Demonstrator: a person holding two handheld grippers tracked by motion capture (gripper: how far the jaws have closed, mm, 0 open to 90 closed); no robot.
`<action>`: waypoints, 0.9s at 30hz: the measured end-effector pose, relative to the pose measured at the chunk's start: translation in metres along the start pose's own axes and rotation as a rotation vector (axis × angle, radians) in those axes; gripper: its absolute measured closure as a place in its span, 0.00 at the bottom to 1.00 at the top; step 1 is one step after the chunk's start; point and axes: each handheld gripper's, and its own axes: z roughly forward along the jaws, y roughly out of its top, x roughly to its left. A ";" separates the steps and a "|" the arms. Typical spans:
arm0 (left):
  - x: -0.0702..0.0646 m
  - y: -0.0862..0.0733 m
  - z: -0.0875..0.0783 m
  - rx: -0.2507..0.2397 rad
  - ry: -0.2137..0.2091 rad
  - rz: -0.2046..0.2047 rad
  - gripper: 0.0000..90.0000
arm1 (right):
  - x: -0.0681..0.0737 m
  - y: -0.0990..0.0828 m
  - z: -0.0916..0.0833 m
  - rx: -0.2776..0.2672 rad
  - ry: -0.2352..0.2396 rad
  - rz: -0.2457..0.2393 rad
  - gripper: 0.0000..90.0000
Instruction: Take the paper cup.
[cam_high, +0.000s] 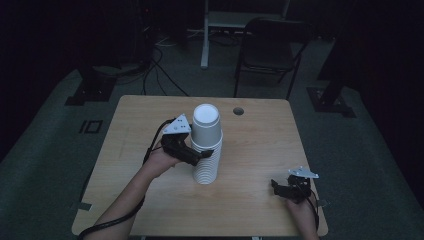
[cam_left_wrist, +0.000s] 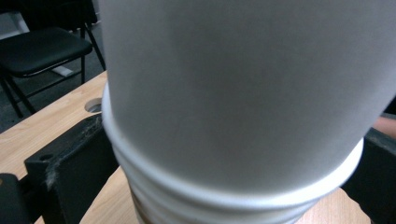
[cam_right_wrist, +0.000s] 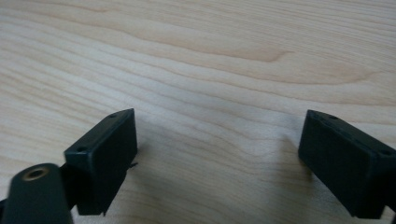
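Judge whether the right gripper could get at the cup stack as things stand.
Probably yes: the right gripper stands open, with bare table between it and the cup stack, though the left gripper already grips the far side.

Dim room, wooden table on grey carpet.
Light-wood table (cam_high: 260, 150) has a round grommet hole (cam_high: 238, 111) near its far edge; black folding chair (cam_high: 270, 50) and white desk frame (cam_high: 205, 35) behind, cables (cam_high: 160, 70) across floor, surroundings very dark.

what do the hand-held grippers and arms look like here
Each hand-held gripper is black with two blocky, rectangular jaws. The left hand-held gripper and the right hand-held gripper each carry a grey three-cornered plate on top, the left plate with small dark dots. A black cable trails from each. Forearms are bare, no sleeves.
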 end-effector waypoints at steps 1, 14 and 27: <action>0.000 0.000 0.000 -0.001 0.004 0.006 0.04 | 0.000 0.000 0.000 0.001 0.004 -0.005 0.12; 0.001 0.000 -0.001 -0.003 -0.009 0.011 0.06 | 0.009 0.016 -0.002 0.049 0.048 -0.026 0.14; 0.001 0.000 -0.001 -0.005 -0.012 0.012 0.06 | 0.045 0.076 -0.056 -0.169 0.226 -0.102 0.14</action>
